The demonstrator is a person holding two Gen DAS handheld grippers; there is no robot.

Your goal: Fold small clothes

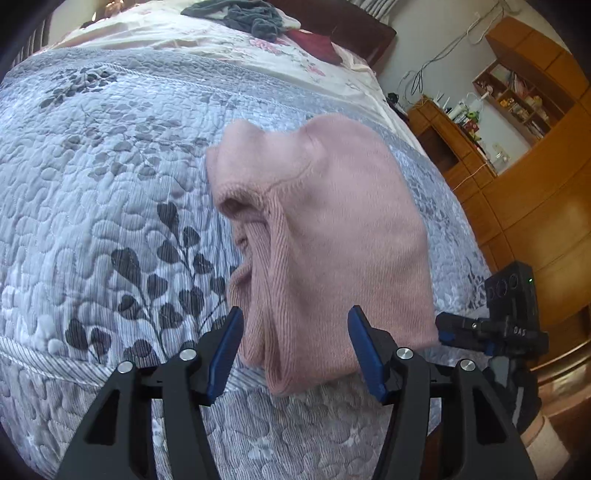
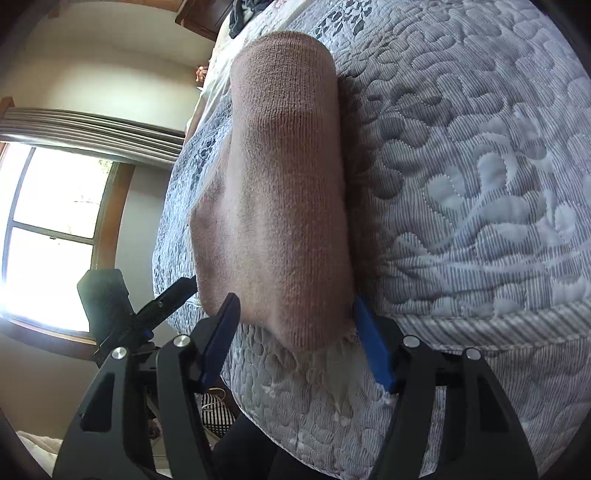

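A small pink knitted sweater lies folded on the grey-blue quilted bedspread, its ribbed cuff and hem ends towards me. My left gripper is open, its blue-padded fingers astride the sweater's near edge without closing on it. In the right wrist view the same sweater appears as a thick folded bundle, and my right gripper is open with its fingers at either side of the bundle's near end. The right gripper also shows at the sweater's right edge in the left wrist view.
A dark grey-blue garment and a maroon cloth lie at the bed's far end on a floral sheet. Wooden shelves and cabinets stand right of the bed. A bright window is on the other side.
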